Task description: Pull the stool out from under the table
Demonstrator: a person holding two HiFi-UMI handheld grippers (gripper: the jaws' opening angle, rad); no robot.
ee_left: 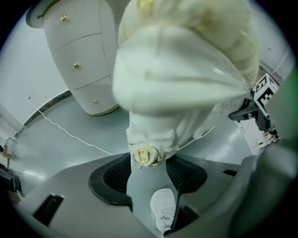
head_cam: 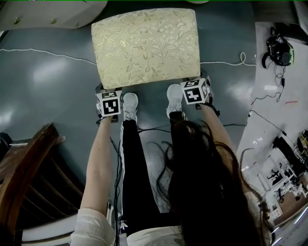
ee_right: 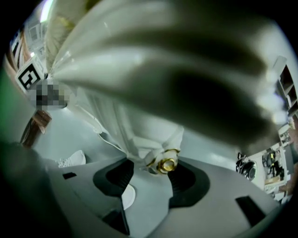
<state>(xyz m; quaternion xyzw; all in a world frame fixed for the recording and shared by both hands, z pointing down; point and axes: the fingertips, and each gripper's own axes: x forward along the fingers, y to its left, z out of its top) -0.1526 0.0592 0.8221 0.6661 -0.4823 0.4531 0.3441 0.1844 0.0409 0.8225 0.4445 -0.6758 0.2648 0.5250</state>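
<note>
The stool [head_cam: 147, 45] has a cream floral cushion and stands on the grey floor just ahead of the person's white shoes [head_cam: 130, 106]. My left gripper [head_cam: 107, 92] is at its near left corner and my right gripper [head_cam: 193, 82] at its near right corner; the seat hides their jaws in the head view. In the left gripper view a white stool leg [ee_left: 150, 132] with a gold foot fills the gap of the left gripper [ee_left: 148, 168], both dark pads against it. The right gripper [ee_right: 151, 175] is likewise shut on the other near leg [ee_right: 156, 144].
A white cabinet with gold knobs [head_cam: 48, 14] stands at the far left, also large in the left gripper view [ee_left: 79, 60]. A white cable [head_cam: 48, 53] crosses the floor. A dark wooden chair [head_cam: 24, 173] is at the near left. Headphones [head_cam: 280, 50] and cluttered gear [head_cam: 284, 178] lie right.
</note>
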